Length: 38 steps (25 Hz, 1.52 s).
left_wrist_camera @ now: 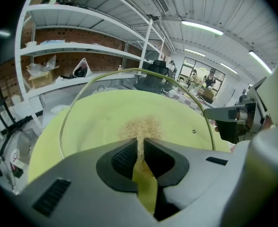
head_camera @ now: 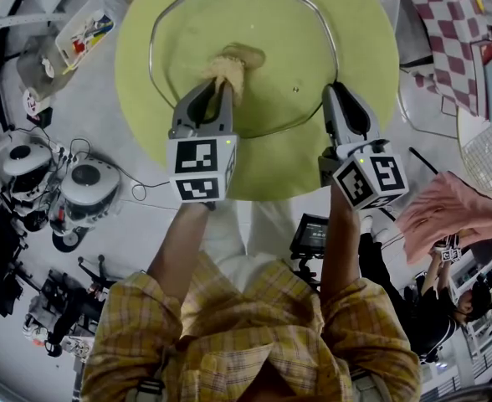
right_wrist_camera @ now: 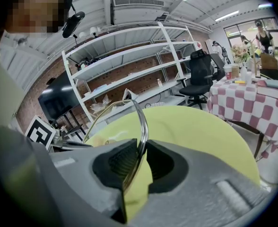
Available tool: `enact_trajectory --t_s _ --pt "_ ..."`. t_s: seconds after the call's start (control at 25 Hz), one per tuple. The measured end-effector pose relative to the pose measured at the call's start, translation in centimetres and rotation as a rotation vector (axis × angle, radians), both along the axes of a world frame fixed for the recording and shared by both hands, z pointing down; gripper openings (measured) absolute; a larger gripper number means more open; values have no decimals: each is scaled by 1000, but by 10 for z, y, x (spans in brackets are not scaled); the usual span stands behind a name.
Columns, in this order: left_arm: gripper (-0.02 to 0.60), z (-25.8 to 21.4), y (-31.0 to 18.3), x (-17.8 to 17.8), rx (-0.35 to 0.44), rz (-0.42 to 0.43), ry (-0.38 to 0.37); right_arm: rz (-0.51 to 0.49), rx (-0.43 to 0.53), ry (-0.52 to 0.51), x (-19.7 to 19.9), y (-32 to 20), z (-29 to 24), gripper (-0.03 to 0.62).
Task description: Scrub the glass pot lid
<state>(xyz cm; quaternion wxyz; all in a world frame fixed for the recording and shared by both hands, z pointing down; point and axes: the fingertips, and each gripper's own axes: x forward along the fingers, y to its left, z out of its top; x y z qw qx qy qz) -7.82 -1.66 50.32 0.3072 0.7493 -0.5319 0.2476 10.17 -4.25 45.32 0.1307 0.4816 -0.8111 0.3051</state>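
Steadying falls to the right gripper (right_wrist_camera: 139, 151), pinching the glass pot lid (head_camera: 279, 32) at its rim, while the left gripper (left_wrist_camera: 140, 148) clamps what looks like a fibrous scrubber (head_camera: 229, 64) against the glass.

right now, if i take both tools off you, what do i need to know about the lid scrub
Left tool: shut on the tan fibre scrubber, which is pressed to the glass pot lid near its centre.
Right tool: shut on the lid's metal rim, holding it over the round yellow-green table.
Done: both grips set, scrubber on the glass; how much is already scrubbed cannot be told.
Left: work the scrubber over the rest of the glass, probably without loosening the rim grip.
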Motion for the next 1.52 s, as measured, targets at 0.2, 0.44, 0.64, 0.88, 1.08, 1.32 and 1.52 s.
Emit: enact_trajectory --t_s 0.2,0.44,0.64,0.88,1.08,1.32,1.52 --pt "44 2 2 -17 -5 -28 -19 -3 2 3 0 0 1 61" --pt "44 3 6 -37 -30 -63 -33 6 -1 -3 1 2 1 61" --pt "44 2 7 -47 -37 -61 -64 -5 -2 5 -2 1 0 63" --pt "44 0 9 -61 -39 -68 -119 -2 -2 11 -3 2 -1 63" --pt "44 -1 11 -70 -40 -52 -161 -6 -1 14 -4 2 -1 63" --pt "44 0 12 -70 -20 -11 -249 -9 2 14 -2 1 0 64" --pt "44 0 13 -74 -21 -21 -252 -14 -1 13 -4 3 1 64"
